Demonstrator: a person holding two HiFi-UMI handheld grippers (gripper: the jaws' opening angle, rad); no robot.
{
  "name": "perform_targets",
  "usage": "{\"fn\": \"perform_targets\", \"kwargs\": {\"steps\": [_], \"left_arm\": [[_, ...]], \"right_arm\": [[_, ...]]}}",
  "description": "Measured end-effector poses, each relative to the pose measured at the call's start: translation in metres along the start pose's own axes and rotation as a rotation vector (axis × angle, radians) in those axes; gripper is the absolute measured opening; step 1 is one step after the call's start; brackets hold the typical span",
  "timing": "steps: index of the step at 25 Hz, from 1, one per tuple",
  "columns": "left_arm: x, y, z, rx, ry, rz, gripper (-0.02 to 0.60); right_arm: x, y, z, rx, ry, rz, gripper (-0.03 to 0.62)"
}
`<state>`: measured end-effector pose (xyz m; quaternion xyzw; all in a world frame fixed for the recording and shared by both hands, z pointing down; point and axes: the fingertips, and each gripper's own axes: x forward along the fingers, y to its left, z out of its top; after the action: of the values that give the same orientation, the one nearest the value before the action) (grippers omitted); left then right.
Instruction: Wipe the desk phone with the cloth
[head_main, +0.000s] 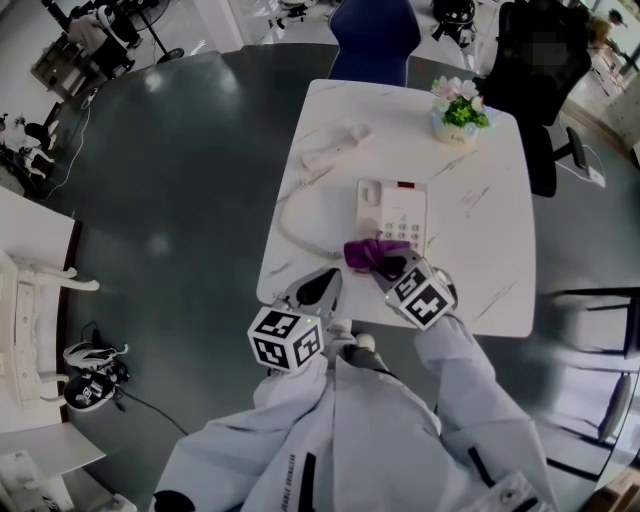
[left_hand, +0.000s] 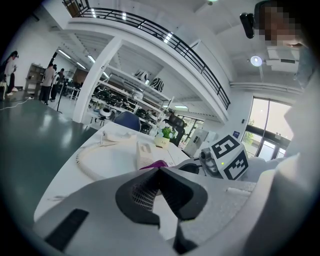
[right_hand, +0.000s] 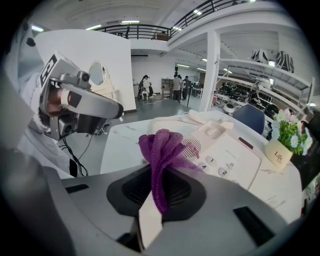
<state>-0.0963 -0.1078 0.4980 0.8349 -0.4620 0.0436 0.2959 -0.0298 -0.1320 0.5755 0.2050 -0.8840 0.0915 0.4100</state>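
The white desk phone (head_main: 391, 212) sits mid-table, its handset (head_main: 335, 148) lying off the cradle to the far left, joined by a curled cord (head_main: 290, 228). My right gripper (head_main: 397, 266) is shut on a purple cloth (head_main: 371, 251), which rests at the phone's near edge. In the right gripper view the cloth (right_hand: 162, 147) bunches up from my right gripper (right_hand: 159, 192), just before the keypad of the phone (right_hand: 227, 152). My left gripper (head_main: 319, 289) hovers at the table's front edge, shut and holding nothing; from it the phone (left_hand: 145, 154) lies just ahead.
A small flower pot (head_main: 458, 112) stands at the table's (head_main: 500, 260) far right. A blue chair (head_main: 375, 38) and a black chair (head_main: 540, 60) stand beyond the table. White furniture (head_main: 30, 300) lies to the left across the dark floor.
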Motion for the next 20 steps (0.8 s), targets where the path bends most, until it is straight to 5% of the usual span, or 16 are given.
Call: {"fn": "perform_targets", "kwargs": {"steps": [20], "left_arm": [[-0.012, -0.004, 0.0, 0.012, -0.028, 0.018, -0.002]], "right_arm": [[-0.007, 0.033, -0.018, 0.068, -0.002, 0.083, 0.038]]}}
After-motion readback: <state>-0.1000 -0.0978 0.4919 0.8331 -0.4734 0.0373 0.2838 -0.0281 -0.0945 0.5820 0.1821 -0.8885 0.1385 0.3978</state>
